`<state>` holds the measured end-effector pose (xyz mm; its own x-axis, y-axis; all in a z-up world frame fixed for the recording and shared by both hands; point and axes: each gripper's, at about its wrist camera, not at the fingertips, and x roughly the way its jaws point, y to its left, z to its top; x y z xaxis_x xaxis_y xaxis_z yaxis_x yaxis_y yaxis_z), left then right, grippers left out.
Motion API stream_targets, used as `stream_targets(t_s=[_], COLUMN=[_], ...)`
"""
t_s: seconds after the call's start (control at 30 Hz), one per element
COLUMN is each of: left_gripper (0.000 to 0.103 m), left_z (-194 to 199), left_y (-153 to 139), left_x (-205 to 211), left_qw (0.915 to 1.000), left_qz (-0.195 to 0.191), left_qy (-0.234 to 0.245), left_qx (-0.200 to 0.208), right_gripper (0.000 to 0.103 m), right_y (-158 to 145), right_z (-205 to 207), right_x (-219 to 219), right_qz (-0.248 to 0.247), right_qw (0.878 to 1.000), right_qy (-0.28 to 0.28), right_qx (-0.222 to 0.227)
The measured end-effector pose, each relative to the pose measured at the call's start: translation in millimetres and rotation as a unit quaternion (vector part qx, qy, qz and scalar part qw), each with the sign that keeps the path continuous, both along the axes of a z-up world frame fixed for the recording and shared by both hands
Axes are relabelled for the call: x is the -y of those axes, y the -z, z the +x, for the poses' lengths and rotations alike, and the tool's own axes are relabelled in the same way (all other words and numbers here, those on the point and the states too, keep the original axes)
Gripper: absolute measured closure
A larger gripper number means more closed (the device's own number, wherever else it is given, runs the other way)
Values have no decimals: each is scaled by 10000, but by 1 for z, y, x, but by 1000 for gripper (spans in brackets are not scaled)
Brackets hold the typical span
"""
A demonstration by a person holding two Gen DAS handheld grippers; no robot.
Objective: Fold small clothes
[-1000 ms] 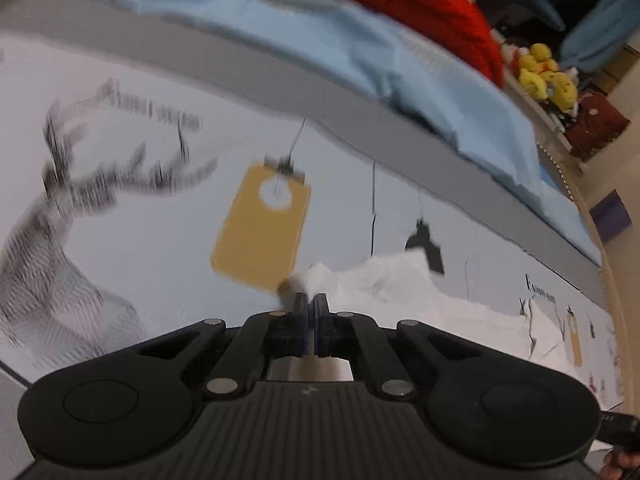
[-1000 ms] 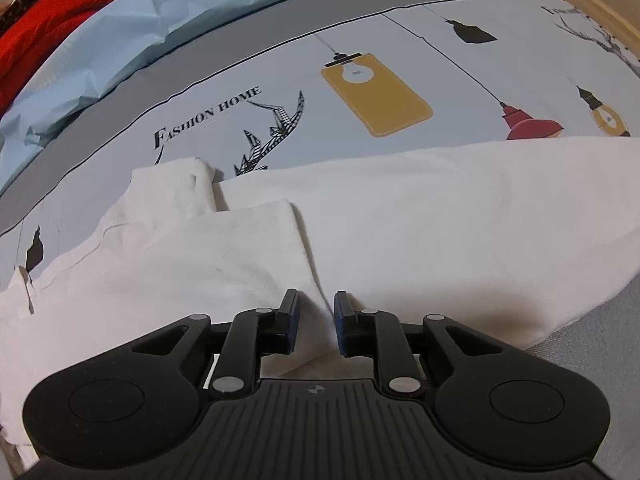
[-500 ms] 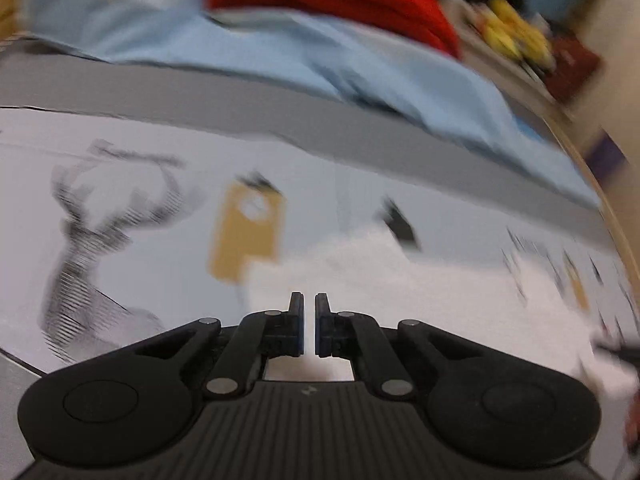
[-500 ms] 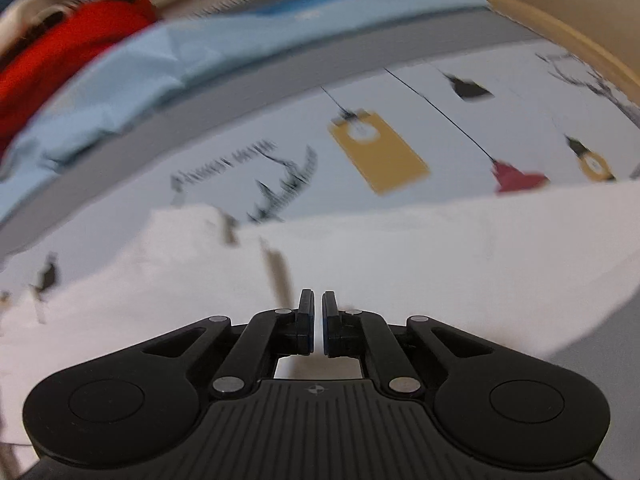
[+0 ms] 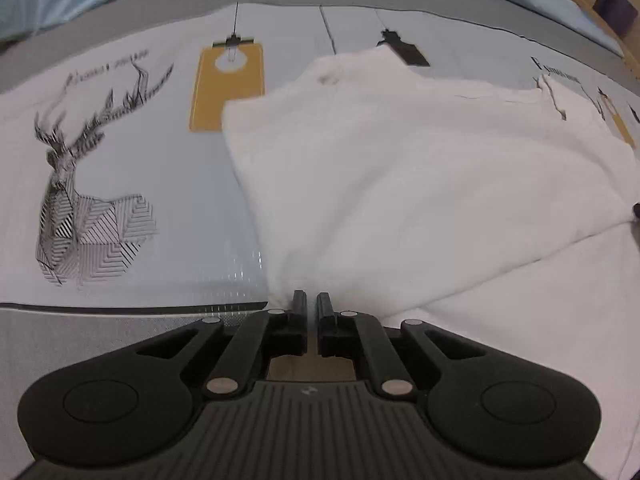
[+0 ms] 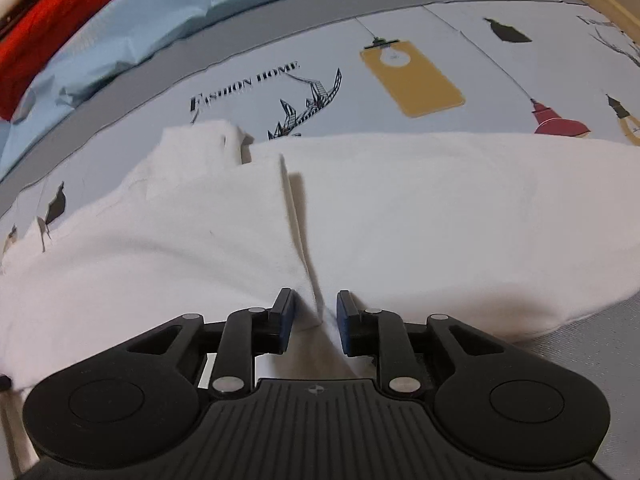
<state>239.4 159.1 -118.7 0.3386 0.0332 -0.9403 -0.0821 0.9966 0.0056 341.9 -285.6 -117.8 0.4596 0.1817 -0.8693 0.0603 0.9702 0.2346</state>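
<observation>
Left wrist view: the left claw (image 5: 311,303) is all but closed, pinching the white garment (image 5: 420,184) at its near corner. Right wrist view: the right claw (image 6: 315,310) is opening, a raised fold edge between its pads, untouched, on the printed bedsheet (image 6: 440,40).

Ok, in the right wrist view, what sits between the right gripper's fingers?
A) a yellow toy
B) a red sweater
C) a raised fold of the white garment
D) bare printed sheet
C: a raised fold of the white garment runs down into the gap of the right gripper, whose jaws are opening and not pressing on it.
</observation>
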Motion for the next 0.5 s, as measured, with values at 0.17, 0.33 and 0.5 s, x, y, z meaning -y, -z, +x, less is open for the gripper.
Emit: stream_targets(t_s=[0.17, 0.33, 0.5], left_gripper=[92, 75, 69], left_z=[-17, -57, -111], left_y=[-60, -132, -154], left_x=[16, 39, 68], left_qw=[9977, 9887, 9767], left_qz=[77, 96, -26], left_qy=[-206, -239, -67], left_qx=[648, 1478, 2143], right_gripper=[79, 79, 102], right_y=[-45, -66, -64], right_z=[-15, -40, -61], right_x=[34, 100, 178], right_qz=[337, 497, 638], right_qw=[9958, 9853, 9650], right_qy=[551, 1237, 2134], right_qx=[651, 1073, 1381])
